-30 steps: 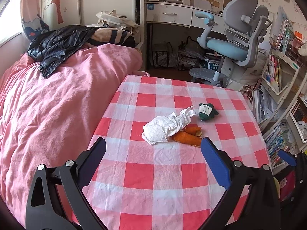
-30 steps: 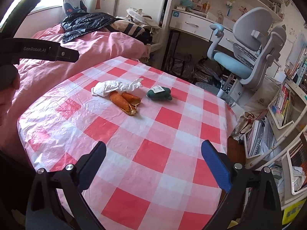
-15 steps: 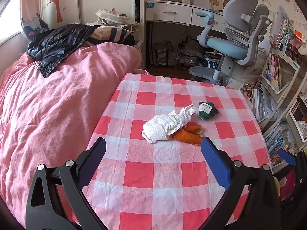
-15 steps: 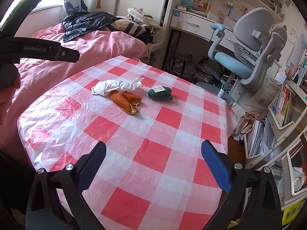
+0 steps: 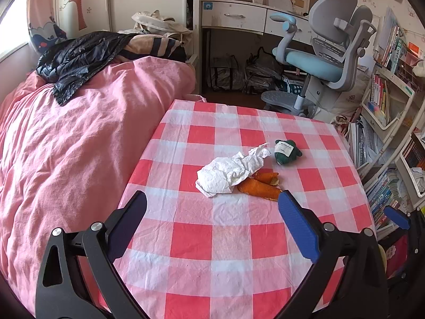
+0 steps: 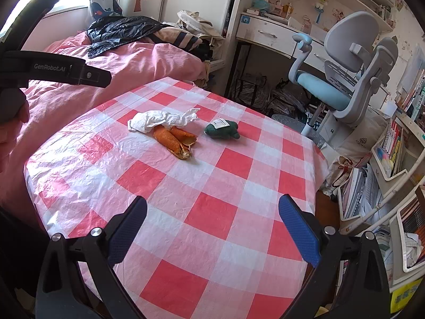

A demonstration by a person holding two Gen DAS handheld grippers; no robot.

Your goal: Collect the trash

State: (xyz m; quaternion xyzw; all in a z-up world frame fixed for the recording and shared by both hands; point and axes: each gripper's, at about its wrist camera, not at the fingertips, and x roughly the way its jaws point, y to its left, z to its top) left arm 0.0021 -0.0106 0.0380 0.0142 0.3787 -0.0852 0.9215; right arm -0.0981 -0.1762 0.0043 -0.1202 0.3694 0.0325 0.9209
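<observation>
Tissue (image 5: pixel 231 171), orange peels (image 5: pixel 261 186) lie on table (image 5: pixel 228 242); both tongs, left (image 5: pixel 212 215) and right (image 6: pixel 212 218), gape empty.

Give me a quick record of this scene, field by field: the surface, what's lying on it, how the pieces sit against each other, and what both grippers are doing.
surface: table with red and white checked cloth
trash: crumpled white tissue; orange peels
other item: small green plush with a white tag
relations: tissue overlaps the peels; plush lies apart from both
left gripper: open, empty, short of the pile
right gripper: open, empty, farther back
beside table: bed with pink cover
</observation>
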